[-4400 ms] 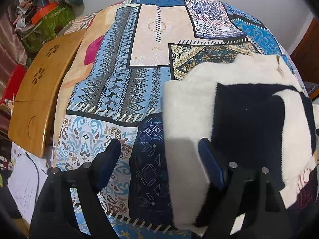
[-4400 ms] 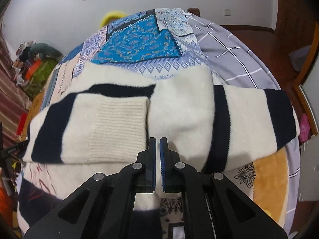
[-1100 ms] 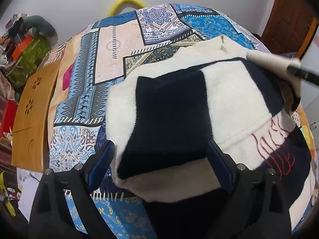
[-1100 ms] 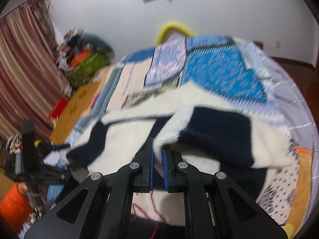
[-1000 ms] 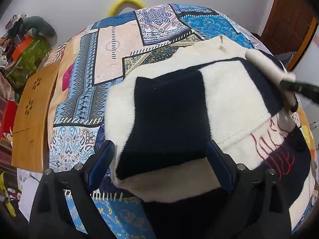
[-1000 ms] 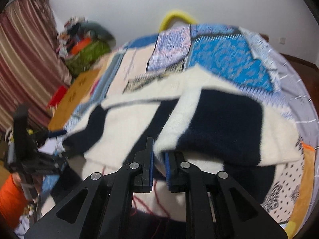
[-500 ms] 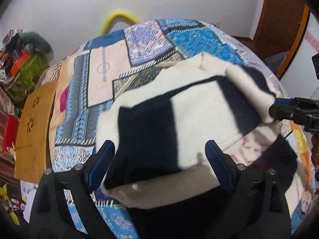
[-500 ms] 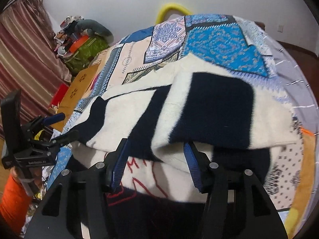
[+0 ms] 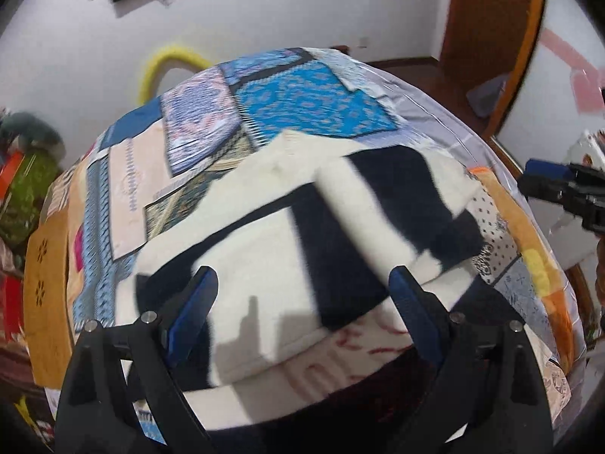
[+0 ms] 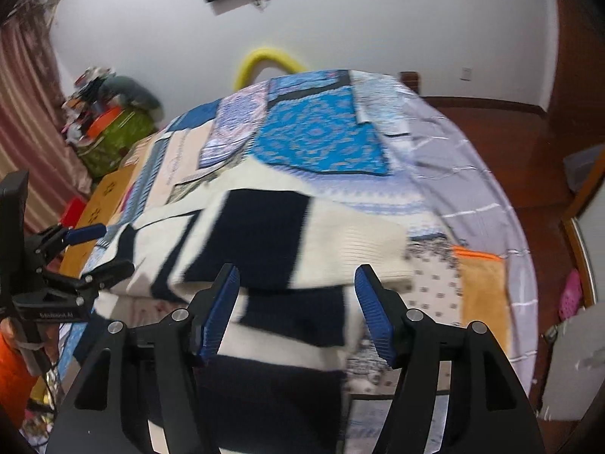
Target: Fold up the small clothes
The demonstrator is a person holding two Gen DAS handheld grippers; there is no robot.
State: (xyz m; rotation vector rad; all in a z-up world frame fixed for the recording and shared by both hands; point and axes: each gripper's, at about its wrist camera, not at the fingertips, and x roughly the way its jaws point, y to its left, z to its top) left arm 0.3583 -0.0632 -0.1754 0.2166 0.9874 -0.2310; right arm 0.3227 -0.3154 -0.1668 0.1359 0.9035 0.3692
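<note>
A cream and navy striped sweater [image 9: 302, 249] lies on the patchwork bedspread [image 9: 310, 102], both sleeves folded across its body, red lettering near its hem. It also shows in the right wrist view [image 10: 280, 234]. My left gripper [image 9: 302, 314] is open and empty, held above the sweater's near-left part. My right gripper [image 10: 297, 310] is open and empty, above the folded right sleeve. The right gripper shows at the right edge of the left wrist view [image 9: 559, 193]; the left gripper shows at the left of the right wrist view [image 10: 72, 257].
A wooden board [image 9: 41, 302] lies along the bed's left side. A pile of clutter with a green bag [image 10: 113, 136] stands at the far left. A yellow hoop [image 10: 264, 60] sits behind the bed. Wooden floor [image 10: 529, 151] and a door frame [image 9: 518, 49] are to the right.
My right gripper opened and let go of the sleeve, which now lies folded across the sweater. Both grippers have pulled back and up from the garment.
</note>
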